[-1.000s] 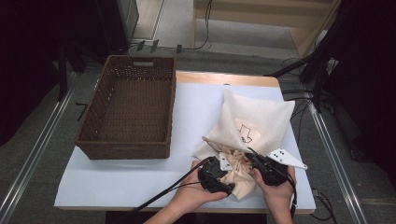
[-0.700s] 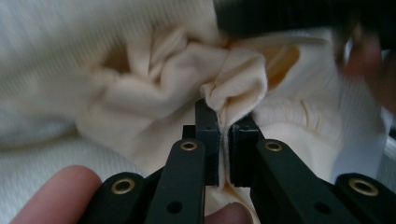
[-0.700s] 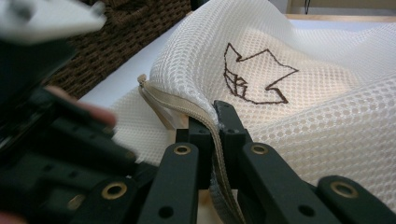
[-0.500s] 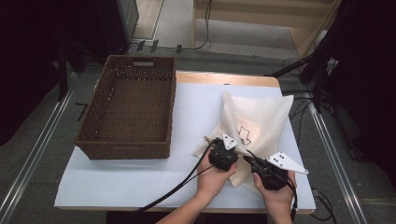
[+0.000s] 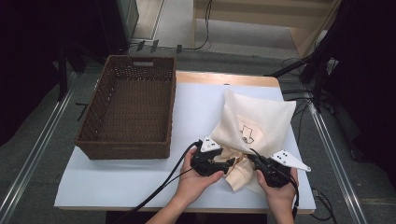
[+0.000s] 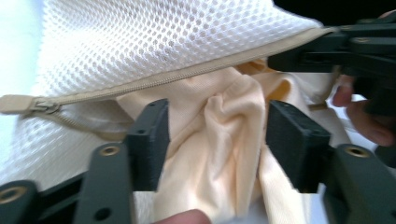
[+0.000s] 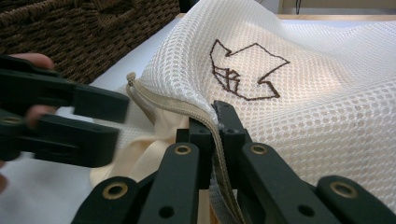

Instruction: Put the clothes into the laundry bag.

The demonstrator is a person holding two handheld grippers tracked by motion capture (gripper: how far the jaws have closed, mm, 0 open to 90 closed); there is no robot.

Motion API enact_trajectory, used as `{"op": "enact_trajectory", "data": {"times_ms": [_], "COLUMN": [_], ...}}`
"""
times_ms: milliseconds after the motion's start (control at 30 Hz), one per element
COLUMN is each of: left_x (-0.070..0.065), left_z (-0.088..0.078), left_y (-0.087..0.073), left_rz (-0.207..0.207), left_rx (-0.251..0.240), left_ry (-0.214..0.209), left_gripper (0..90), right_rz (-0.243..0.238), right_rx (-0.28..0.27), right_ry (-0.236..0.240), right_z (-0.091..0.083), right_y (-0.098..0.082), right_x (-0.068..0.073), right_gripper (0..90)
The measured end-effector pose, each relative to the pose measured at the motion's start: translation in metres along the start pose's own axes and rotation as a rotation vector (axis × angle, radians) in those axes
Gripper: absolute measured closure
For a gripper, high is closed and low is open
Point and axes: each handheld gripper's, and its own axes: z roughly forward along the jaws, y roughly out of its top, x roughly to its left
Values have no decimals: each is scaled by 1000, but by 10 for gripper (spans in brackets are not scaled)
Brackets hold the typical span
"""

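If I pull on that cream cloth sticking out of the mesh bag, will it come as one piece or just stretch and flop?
The cream cloth is bunched in soft folds, so it will likely flop and drag. The mesh bag looks light and may slide along unless held; the right gripper is clamped on its zipper edge. The left gripper, just reopened, straddles the cloth unpinched.

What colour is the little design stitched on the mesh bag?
Dark brown outline stitching on the cream-white mesh bag; clearest in the right gripper view.
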Motion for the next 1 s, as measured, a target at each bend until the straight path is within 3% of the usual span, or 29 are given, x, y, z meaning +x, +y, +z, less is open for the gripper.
{"op": "enact_trajectory", "data": {"times_ms": [67, 100, 167, 233, 267, 333, 433, 467, 567, 633, 700, 733, 767, 833, 867, 933, 1000], "left_x": [-10, -16, -25, -30, -32, -33, -32, -31, -27, -24, -23, -22, -19, -11, -7, -7, -11], "left_z": [4, 12, 29, 44, 46, 49, 56, 60, 66, 64, 62, 67, 73, 93, 98, 93, 81], "left_y": [-6, -10, -18, -22, -20, -14, -4, -1, 10, 16, 18, 19, 20, 17, 15, 18, 17], "left_rz": [47, 78, 128, 134, 133, 130, 156, 148, 127, 82, 59, 49, 28, -1, 0, -6, 33], "left_rx": [28, 78, 171, 217, 211, 212, 232, 234, 195, 91, -56, -70, -29, 103, 111, 124, 118], "left_ry": [-7, -9, 24, 70, 92, 124, 100, 97, 98, 119, 183, 191, 168, 127, 104, 85, 44], "left_gripper": [316, 284, 202, 169, 184, 331, 724, 762, 789, 795, 796, 795, 790, 764, 724, 664, 514], "right_rz": [3, 3, 0, -4, -4, -7, -5, -3, -7, -8, -2, 1, 0, 0, 3, 8, 15], "right_rx": [3, 4, 4, 3, 8, 9, 15, 17, 9, -2, -18, -27, -29, -15, -7, 4, -3], "right_ry": [2, 2, 2, 2, 1, 3, 8, 9, 11, 13, 17, 18, 14, 7, 10, 4, 1], "right_z": [1, 1, 2, 2, 2, 2, 3, 3, 1, -2, -5, -7, -7, -6, -5, -3, -4], "right_y": [0, 0, 0, 0, -1, -2, -4, -4, -3, -1, 1, 3, 4, 3, 1, -2, -2], "right_x": [1, 1, 2, 3, 4, 4, 5, 6, 8, 9, 10, 10, 10, 9, 7, 4, 0], "right_gripper": [884, 884, 884, 884, 884, 884, 884, 884, 884, 885, 884, 885, 884, 885, 885, 885, 885]}}
